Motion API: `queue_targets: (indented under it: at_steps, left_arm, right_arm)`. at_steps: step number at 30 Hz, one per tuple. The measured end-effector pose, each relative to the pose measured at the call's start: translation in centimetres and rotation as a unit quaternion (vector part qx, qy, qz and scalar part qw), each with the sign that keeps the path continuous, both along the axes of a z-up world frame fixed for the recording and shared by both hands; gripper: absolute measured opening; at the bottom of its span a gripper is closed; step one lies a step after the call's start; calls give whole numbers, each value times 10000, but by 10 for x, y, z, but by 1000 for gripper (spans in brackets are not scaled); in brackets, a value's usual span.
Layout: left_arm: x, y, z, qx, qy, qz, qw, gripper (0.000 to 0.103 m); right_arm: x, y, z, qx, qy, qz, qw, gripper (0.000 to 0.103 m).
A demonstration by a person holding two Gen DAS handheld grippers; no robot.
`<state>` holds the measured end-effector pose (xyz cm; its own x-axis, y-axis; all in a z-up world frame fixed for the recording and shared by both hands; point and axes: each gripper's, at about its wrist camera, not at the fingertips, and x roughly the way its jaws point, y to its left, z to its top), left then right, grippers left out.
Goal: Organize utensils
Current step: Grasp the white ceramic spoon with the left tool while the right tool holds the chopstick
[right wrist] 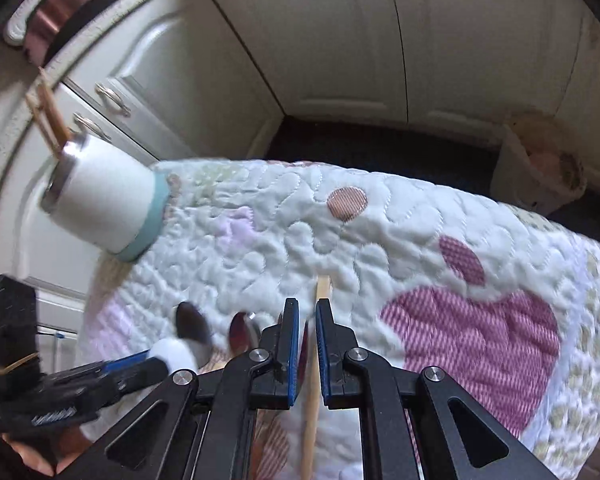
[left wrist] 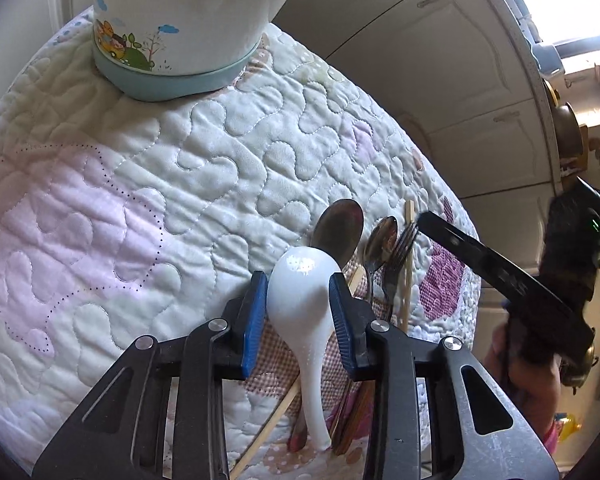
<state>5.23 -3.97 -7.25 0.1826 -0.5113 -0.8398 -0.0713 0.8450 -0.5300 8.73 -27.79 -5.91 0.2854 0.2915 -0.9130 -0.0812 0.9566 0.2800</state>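
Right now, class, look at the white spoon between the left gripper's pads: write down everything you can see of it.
The white spoon looks like glossy ceramic, a soup spoon with a deep rounded bowl and a short thick handle that tapers towards the camera. It lies on the quilted cloth, its bowl overlapping a metal spoon, and it crosses a pale chopstick. The left gripper straddles its bowl, blue pads at either side; whether they press is unclear. In the right wrist view it shows only as a blurred white shape.
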Motion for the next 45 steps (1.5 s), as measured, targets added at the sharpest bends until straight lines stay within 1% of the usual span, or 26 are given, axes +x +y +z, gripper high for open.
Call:
queue_targets:
  at_steps: [1,4,5,6,8,10,11,13,16,18,19,20,21,23,26,28,29,31,32,35,37,39,41,45]
  left_arm:
    - [1,0,0,-6,11,-10,10000,31]
    - [1,-2,0,39,-24,-111,9999,30]
    - [1,-4,0,61,-63,-184,9998,26]
    - [1,-7,1,47,-99,-264,9996,23]
    - [0,-11,4,-7,-160,-321,9994,20]
    - [-2,-10,9,-124,-199,-320,9992,12]
    - [-3,-9,12,-149,-230,-315,9991,11]
    - [-5,-7,22,-132,-355,-344,9987,5]
    - [-7,-9,34,-30,-519,-428,9977,2]
    - [-9,-11,36,-26,-554,-455,9974,2]
    - [-10,-11,36,-44,-536,-433,9976,2]
    - [-11,-10,35,-58,-517,-416,9978,2]
    - [-11,-9,34,-39,-496,-379,9980,2]
    - [-13,-4,33,-15,-474,-346,9983,2]
    - [-12,2,30,-21,-411,-306,9987,2]
    - [-12,3,30,-25,-391,-296,9988,2]
    - [-12,3,30,-11,-400,-305,9987,2]
    - [-12,5,31,-27,-396,-309,9987,2]
    - [-11,6,30,-29,-387,-308,9988,2]
    - [-10,11,28,-127,-326,-258,9991,2]
    - [-11,13,32,-178,-381,-232,9988,2]
    - [-13,15,41,-255,-463,-271,9982,2]
    - [-16,16,54,-258,-630,-326,9971,2]
    - [-20,19,79,-312,-882,-373,9949,2]
  right_arm:
    - [3,1,-3,-44,47,5,10000,7]
    - [3,4,-1,-225,-27,96,9997,7]
    - [1,5,0,-279,-61,134,9995,7]
    - [-2,4,2,-302,-97,141,9994,3]
    - [-9,-2,8,-234,-210,78,9995,3]
    - [-20,-14,21,-76,-362,-36,9993,2]
    - [-25,-20,27,-30,-444,-68,9990,2]
    - [-36,-30,41,30,-566,-67,9984,2]
    - [-38,-32,48,-118,-569,-38,9983,2]
    - [-33,-28,43,-125,-498,-90,9986,2]
    - [-30,-27,39,-25,-423,-157,9990,4]
    - [-26,-26,36,33,-367,-179,9992,8]
    - [-21,-22,31,55,-289,-191,9994,15]
    - [-10,-12,21,-28,-153,-94,9998,22]
    - [5,2,4,-269,126,-22,9996,22]
    - [15,9,-7,-429,224,-1,9988,22]
    - [17,12,-5,-541,93,21,9985,21]
    - [17,17,-5,-750,64,140,9971,10]
    - [14,16,-2,-737,-16,186,9971,6]
    - [4,1,15,-523,-269,-2,9983,6]
    - [-8,-12,34,-319,-507,-108,9981,6]
    - [-22,-21,55,-153,-721,-135,9972,6]
    - [-33,-26,71,-82,-878,-124,9960,6]
    - [-49,-28,105,97,-1178,-75,9930,6]
